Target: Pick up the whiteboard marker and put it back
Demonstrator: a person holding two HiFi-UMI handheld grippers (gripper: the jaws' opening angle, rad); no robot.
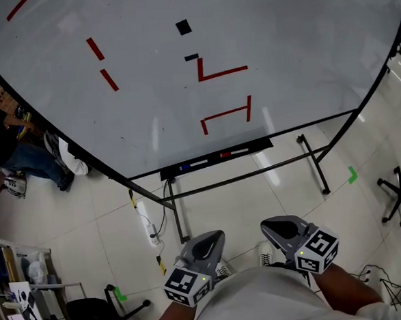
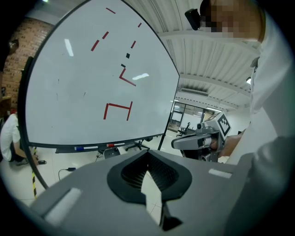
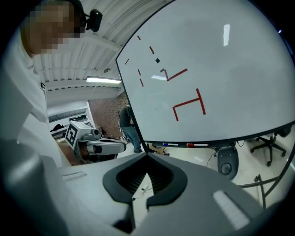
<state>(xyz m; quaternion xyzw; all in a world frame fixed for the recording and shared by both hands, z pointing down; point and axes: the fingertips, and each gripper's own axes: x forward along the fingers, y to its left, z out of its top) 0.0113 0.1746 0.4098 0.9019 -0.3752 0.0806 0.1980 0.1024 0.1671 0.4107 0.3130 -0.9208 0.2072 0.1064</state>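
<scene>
Head view: red marker (image 1: 225, 154) and blue marker (image 1: 185, 167) were seen lying in the tray (image 1: 261, 145), left gripper (image 1: 213, 237) and right gripper (image 1: 270, 226) fingers pressed together, empty

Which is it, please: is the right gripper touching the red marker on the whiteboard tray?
Apart. The head view shows the right gripper held low, with a stretch of floor between it and the red marker, which lies in the tray.

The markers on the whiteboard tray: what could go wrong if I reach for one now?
The blue-capped marker and the red-capped marker lie in a row on the narrow tray; grasping one may knock the other off. Both the left gripper and the right gripper are shut, so they could push a marker away.
</scene>
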